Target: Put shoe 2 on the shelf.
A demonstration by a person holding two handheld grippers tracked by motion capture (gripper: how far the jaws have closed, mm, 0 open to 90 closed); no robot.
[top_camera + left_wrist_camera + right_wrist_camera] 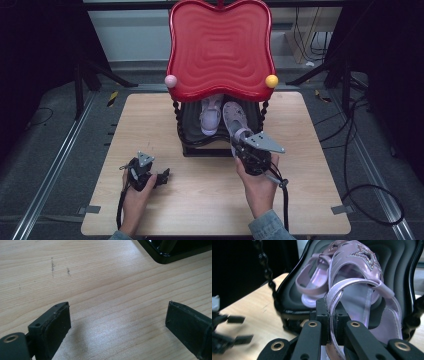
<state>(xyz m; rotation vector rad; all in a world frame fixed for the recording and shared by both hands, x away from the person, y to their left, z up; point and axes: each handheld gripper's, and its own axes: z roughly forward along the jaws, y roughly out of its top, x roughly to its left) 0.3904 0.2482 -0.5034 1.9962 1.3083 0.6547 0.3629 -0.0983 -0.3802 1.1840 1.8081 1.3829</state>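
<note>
The pink sandal (236,122) lies on the right of the black lower shelf (192,136) of a two-tier stand, beside its mate (210,116), under the red upper tray (220,47). From the high view, my right gripper (242,145) reaches in at the shelf's near edge and meets the sandal's heel end, while my left gripper (164,176) rests low over the wooden table (200,200), near and to the left.

In the left gripper view my jaws stand wide apart over bare wood, nothing between them; a corner of the black stand (165,253) shows far right.

In the right gripper view my jaws are pinched narrow on the sandal's heel strap (333,307). The strap is thin and glossy, so I judge it could slip: I should keep the squeeze firm, draw the sandal straight toward me, and lift just enough to clear the shelf's raised rim without nudging the other sandal (312,287).
</note>
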